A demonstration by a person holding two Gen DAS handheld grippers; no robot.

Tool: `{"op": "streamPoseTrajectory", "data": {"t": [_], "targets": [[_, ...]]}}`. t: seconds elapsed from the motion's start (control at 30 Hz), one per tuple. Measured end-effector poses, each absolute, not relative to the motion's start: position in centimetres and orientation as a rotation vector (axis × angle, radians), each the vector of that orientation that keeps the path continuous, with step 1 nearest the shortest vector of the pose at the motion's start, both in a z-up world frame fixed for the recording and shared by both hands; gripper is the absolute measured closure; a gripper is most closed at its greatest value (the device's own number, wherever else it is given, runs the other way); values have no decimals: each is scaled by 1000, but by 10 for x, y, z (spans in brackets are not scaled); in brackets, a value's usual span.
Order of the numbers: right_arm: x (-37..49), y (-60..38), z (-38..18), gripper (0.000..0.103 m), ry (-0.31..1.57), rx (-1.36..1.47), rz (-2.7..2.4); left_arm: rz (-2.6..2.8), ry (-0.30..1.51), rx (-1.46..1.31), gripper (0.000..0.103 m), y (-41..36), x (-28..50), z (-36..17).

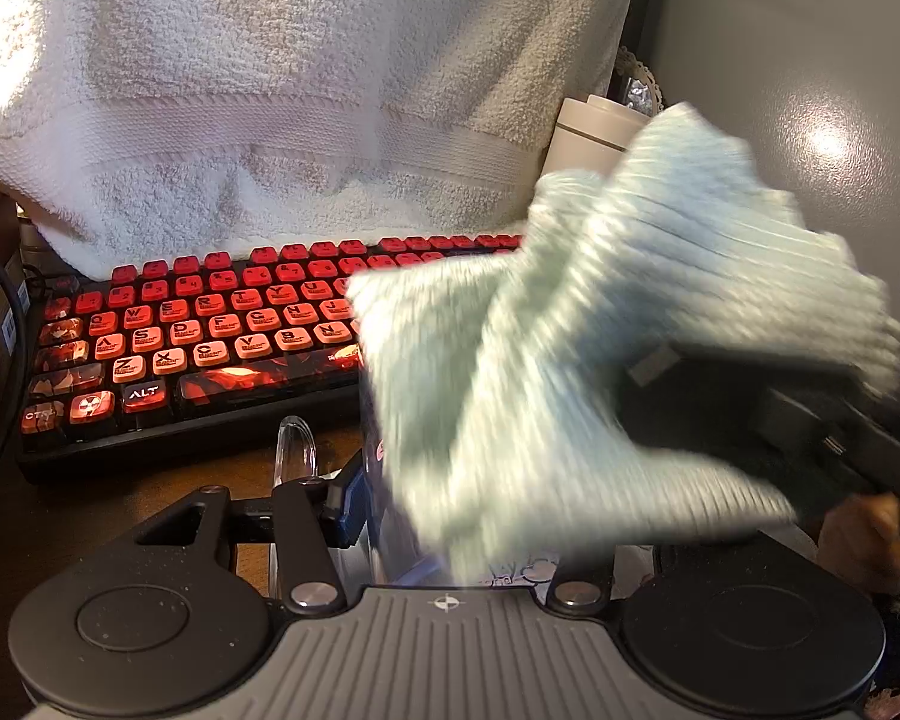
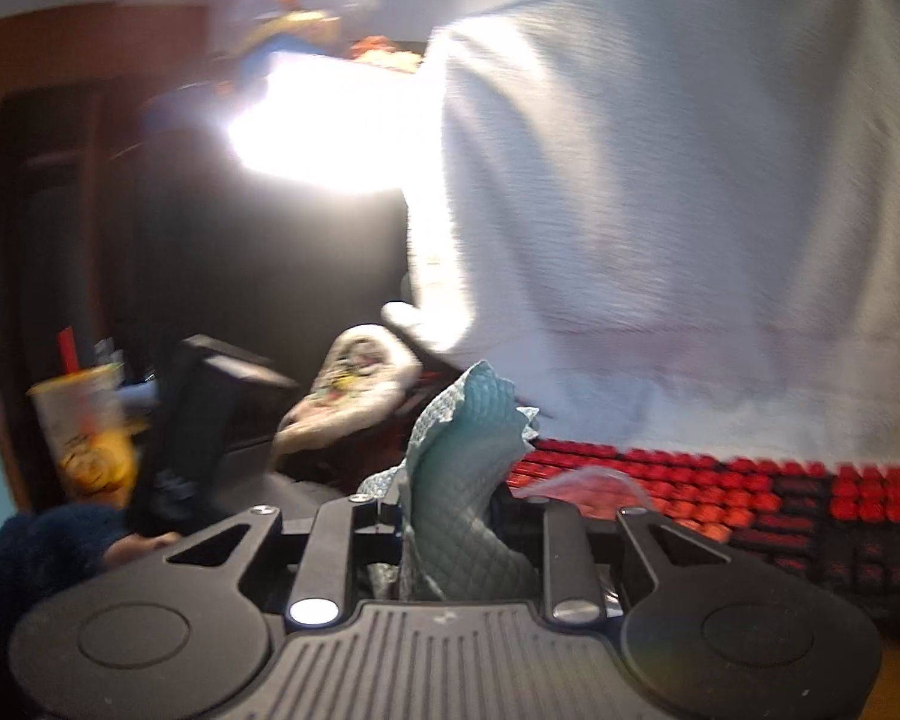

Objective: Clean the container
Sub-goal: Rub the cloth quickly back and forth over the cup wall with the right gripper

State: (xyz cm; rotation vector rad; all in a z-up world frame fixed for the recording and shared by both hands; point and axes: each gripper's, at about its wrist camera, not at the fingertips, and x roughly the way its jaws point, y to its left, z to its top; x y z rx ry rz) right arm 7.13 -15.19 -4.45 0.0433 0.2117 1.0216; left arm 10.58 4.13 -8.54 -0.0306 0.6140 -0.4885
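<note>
While the left tool clamps a clear container low over the bench before a red keyboard, the right tool, pinched on a pale green cloth, should wipe gently against that steady hold.

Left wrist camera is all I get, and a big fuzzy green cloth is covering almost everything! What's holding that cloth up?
Observer: The right gripper. It's shut on the cloth.
Operator: Is there stuff off to the side that I can't see?
Observer: Yes, a yellow cup with a red straw stands at the far left of the right wrist view.
Operator: Can you see the container better than me?
Observer: Most of it, though it's blurred. The container looks whitish with a colourful cartoon print, and it's tilted.
</note>
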Motion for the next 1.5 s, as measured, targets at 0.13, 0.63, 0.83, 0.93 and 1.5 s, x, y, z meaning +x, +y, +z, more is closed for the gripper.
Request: {"op": "streamPoseTrajectory", "data": {"t": [0.13, 0.63, 0.83, 0.93, 1.5], "targets": [[66, -149, -43, 80, 197, 37, 1076, -488, 613, -27, 55, 41, 105, -85], [86, -161, -46, 80, 249, 97, 887, -490, 614, -32, 55, 42, 105, -84], [79, -155, -45, 81, 233, 70, 972, -489, 614, -31, 55, 42, 105, -84], [75, -153, -45, 80, 230, 66, 1027, -489, 614, -31, 55, 42, 106, -84], [82, -160, -44, 80, 241, 81, 931, -489, 614, -28, 55, 43, 105, -85]]}}
